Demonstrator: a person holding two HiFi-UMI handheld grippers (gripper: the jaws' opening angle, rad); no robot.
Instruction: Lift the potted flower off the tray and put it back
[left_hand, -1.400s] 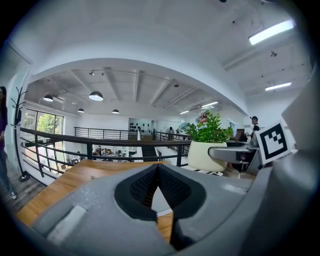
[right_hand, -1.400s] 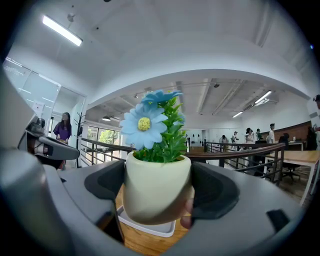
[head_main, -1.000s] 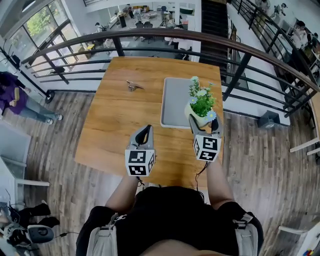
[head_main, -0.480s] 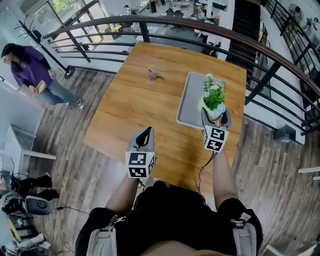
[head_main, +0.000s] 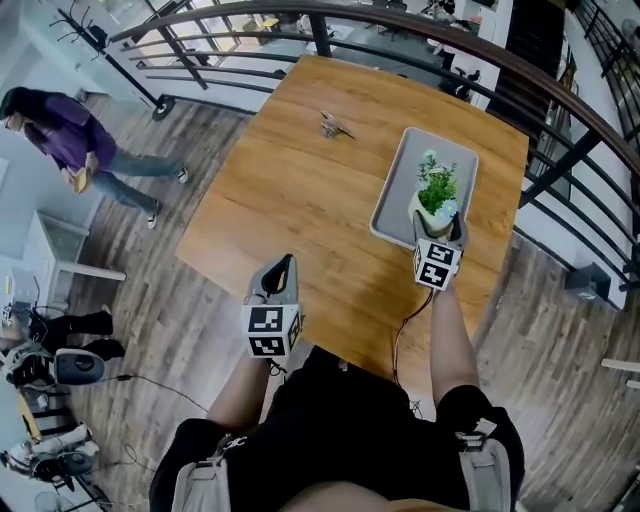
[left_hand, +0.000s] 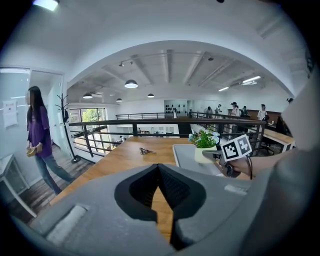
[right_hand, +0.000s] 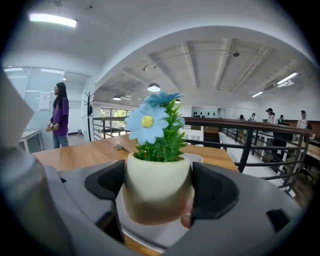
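Grips cream round pot of blue-flowered plant (right_hand: 157, 187) between right tongs (head_main: 438, 238), upright for steadiness, grey rectangular tray (head_main: 400, 180) just beneath; holds left tongs (left_hand: 159, 172) closed, empty, well aside over wooden table (head_main: 300, 200), likely for clearance.

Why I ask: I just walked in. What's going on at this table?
A person stands at a wooden table with a gripper in each hand. The right gripper is shut on the cream pot of a potted flower, at the near end of a grey tray. Whether the pot's base touches the tray can't be told. The left gripper is shut and empty, held over the table's near edge.
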